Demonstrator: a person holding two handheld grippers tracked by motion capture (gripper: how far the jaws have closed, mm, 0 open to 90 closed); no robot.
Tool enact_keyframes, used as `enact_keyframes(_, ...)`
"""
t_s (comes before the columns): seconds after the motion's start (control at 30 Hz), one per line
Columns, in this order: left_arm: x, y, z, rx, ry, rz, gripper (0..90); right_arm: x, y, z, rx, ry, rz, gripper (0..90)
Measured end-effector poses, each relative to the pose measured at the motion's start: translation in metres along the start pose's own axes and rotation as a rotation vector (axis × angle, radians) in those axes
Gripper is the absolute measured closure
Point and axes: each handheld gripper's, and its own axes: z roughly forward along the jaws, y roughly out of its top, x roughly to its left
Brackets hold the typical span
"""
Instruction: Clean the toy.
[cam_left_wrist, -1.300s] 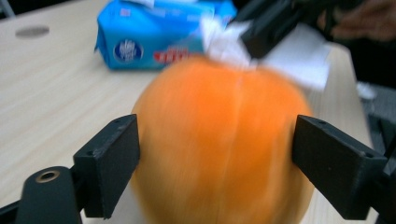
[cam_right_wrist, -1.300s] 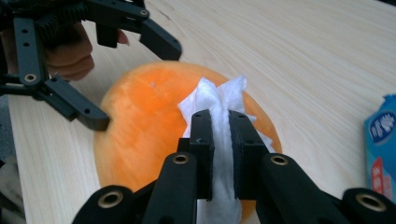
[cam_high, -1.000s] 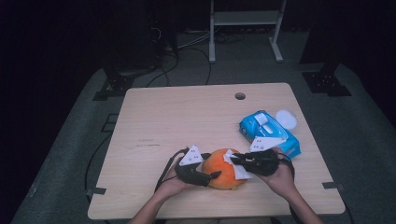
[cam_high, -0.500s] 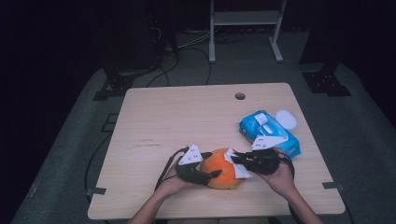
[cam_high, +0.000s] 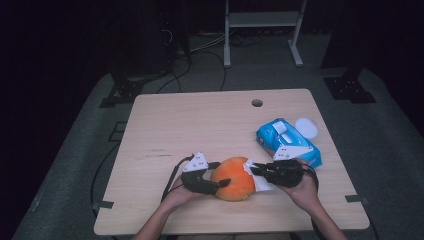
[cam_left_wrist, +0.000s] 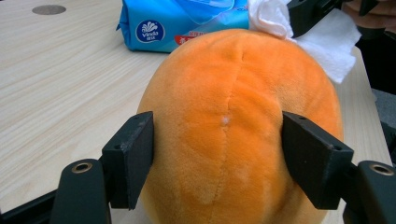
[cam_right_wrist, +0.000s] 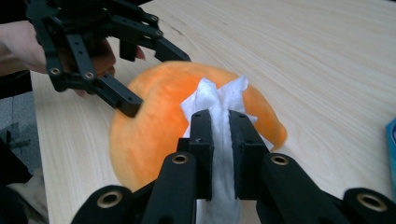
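Observation:
An orange plush ball (cam_high: 232, 179) rests on the wooden table (cam_high: 200, 125) near its front edge. My left gripper (cam_high: 220, 175) grips it from the left; in the left gripper view its pads (cam_left_wrist: 133, 158) press into both sides of the plush (cam_left_wrist: 233, 121), and its jaws have just been closing on it. My right gripper (cam_high: 254, 172) comes in from the right, shut on a crumpled white tissue (cam_right_wrist: 217, 100) that touches the top of the plush (cam_right_wrist: 154, 126). The right gripper view shows its jaws (cam_right_wrist: 219, 135) pinching the tissue, with the left gripper (cam_right_wrist: 159, 79) beyond.
A blue pack of tissues (cam_high: 287, 142) lies at the right of the table, just behind my right hand, with a white round lid (cam_high: 306, 127) beside it. A cable hole (cam_high: 257, 103) sits near the far edge. Dark floor and stands surround the table.
Both hands stay where they were at the plush ball. No clear shift in the ball or the tissue shows from above.

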Motion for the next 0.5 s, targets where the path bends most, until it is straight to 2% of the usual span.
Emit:
enact_keyframes(0.1,0.000,0.000,0.000,-0.002,-0.005,-0.001,28.8,-0.009,-0.007,0.000,0.017,-0.016,0.033,79.9)
enact_keyframes(0.17,0.000,-0.001,0.000,-0.006,-0.007,-0.001,28.7,-0.012,-0.009,0.000,0.016,-0.009,0.054,79.9)
enact_keyframes(0.33,-0.002,-0.001,0.002,-0.012,-0.004,0.005,28.7,-0.007,-0.001,0.001,-0.019,0.011,0.042,79.9)
enact_keyframes(0.43,-0.001,-0.001,0.001,-0.012,-0.006,0.005,28.5,-0.008,-0.002,0.004,-0.011,0.012,0.046,79.9)
enact_keyframes(0.5,-0.002,-0.001,0.002,-0.013,-0.007,0.005,28.5,-0.013,-0.007,0.005,0.002,0.006,0.068,79.9)
